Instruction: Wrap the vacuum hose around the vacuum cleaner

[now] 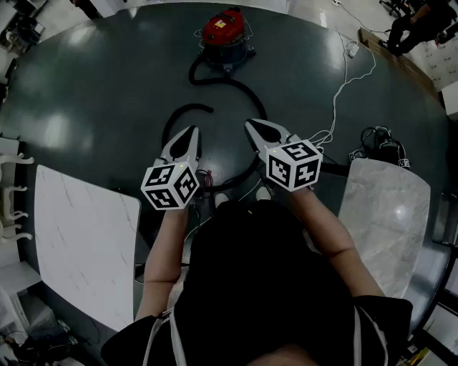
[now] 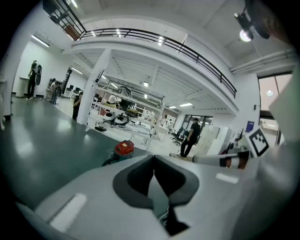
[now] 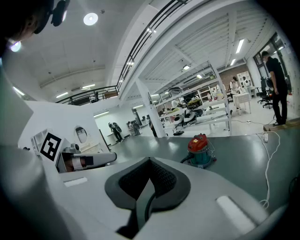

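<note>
Looking down from the head view, the person is standing on a dark green floor (image 1: 93,93) with a gripper in each hand, both held out in front and tipped a bit downward. The left gripper (image 1: 190,131) has its fingers closed tight together with nothing between them, and you can see the dark pads meeting in the left gripper view. Same deal with the right gripper (image 1: 250,124): fingers pressed shut, empty.

The vacuum cleaner (image 1: 227,36) (red top, teal-ish base) sits upright on the floor well ahead of both grippers, nowhere near being touched. Its black hose (image 1: 192,107) isn't wrapped around anything. It comes off the base and snakes loosely across the floor toward the person's feet, passing under and between the two grippers, with one curved stretch lying just in front of the left one.

Other stuff around: a white marbled slab (image 1: 79,243) to the person's left and another white marbled slab (image 1: 386,207) to the right. A thin white cable (image 1: 345,78) trails over the floor on the right side, and a bundle of black cables (image 1: 379,139) sits near the far corner of the right slab. Someone in dark clothes (image 1: 415,21) is off at the top right edge.
</note>
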Tool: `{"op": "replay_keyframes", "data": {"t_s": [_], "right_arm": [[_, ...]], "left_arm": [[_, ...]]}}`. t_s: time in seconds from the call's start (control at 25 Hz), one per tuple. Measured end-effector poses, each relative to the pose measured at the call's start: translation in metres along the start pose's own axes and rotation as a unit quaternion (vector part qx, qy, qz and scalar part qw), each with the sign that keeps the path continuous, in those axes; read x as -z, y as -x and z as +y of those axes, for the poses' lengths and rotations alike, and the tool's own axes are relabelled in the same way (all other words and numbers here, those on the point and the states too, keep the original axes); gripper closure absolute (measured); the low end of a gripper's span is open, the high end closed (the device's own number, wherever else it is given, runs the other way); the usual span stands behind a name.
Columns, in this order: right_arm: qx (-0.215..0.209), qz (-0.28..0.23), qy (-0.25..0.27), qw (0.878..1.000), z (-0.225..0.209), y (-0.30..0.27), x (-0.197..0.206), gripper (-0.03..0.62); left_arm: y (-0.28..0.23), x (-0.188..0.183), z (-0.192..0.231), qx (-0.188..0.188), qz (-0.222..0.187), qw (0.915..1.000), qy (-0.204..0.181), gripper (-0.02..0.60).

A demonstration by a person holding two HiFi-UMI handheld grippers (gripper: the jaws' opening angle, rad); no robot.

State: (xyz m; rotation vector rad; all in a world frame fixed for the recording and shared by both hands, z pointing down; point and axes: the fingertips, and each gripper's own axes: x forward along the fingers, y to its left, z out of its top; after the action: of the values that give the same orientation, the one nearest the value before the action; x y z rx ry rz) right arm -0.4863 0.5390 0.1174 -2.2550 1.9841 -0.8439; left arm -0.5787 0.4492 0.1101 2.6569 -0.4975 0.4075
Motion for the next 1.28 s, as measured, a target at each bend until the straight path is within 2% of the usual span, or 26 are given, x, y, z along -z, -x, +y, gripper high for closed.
{"op": "replay_keyframes", "data": {"t_s": [0.6,0.84,1.04,1.28], "right_arm": [[-0.006,0.006,-0.003,1.0,0.004,-0.009,0.004,0.597],[-0.002,0.017,-0.009,1.0,0.002,-0.013,0.012,0.597],[0.0,0.027,-0.016,1.0,0.007,-0.023,0.025,0.597],[0.002,0.041,-0.017,0.999,0.022,-0.041,0.037,0.597]], "left_arm": [[0.001,0.006,0.008,0.003,0.007,0.9999,0.008,0.571],[0.001,0.016,0.007,0.016,0.022,0.9996,-0.011,0.571],[0.009,0.025,0.022,0.015,0.026,0.9995,0.002,0.571],[0.019,0.033,0.047,0.015,0.042,0.999,0.001,0.571]]}}
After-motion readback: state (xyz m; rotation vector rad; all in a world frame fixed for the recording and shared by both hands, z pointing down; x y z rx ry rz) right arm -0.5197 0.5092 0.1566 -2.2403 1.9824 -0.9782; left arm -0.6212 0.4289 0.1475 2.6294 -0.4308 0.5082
